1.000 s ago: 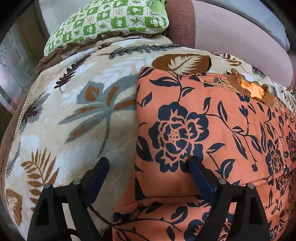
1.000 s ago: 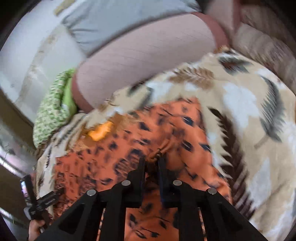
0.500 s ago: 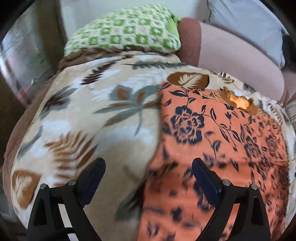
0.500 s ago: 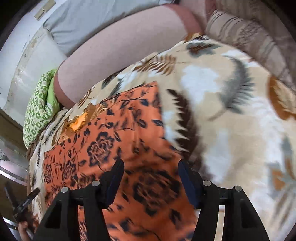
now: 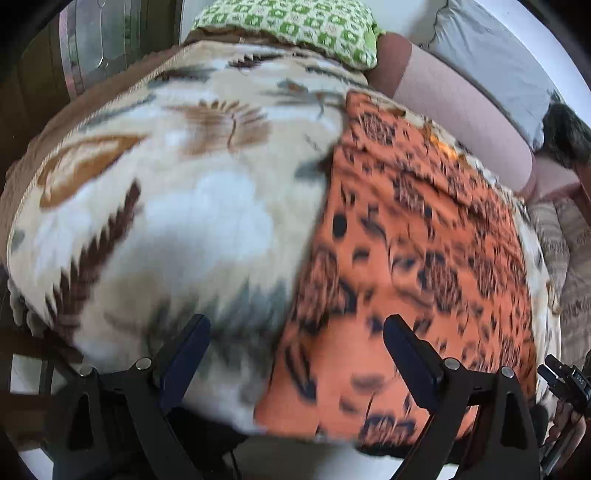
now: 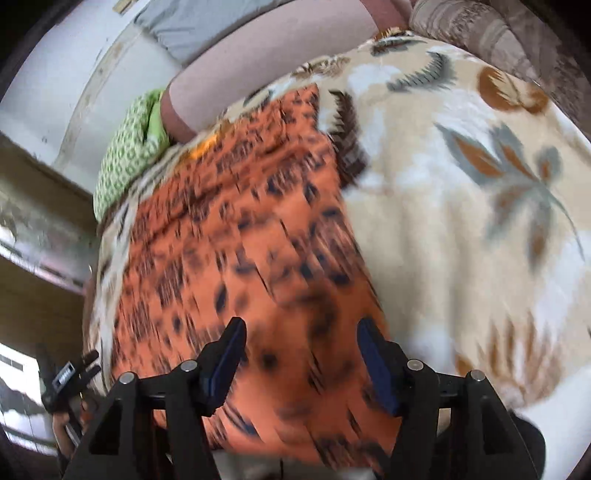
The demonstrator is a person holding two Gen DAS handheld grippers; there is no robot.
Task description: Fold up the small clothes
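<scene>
An orange garment with dark blue flowers (image 5: 417, 251) lies folded and flat on a leaf-patterned blanket (image 5: 177, 206); it also shows in the right wrist view (image 6: 240, 240). My left gripper (image 5: 295, 332) is open and empty, raised above the garment's near left edge. My right gripper (image 6: 301, 338) is open and empty, raised above the garment's near right part. Both views are motion-blurred. The other gripper shows at the frame edge in each view (image 5: 565, 376) (image 6: 66, 376).
A green checked pillow (image 5: 295, 26) lies at the bed's far end next to a pink bolster (image 5: 454, 99). A grey cushion (image 5: 491, 51) is behind it. A brown striped cushion (image 6: 480, 29) lies at the far right. The blanket's near edge drops off below the grippers.
My right gripper opened and let go of the garment. Both grippers pulled back and up from the garment, which now lies flat.
</scene>
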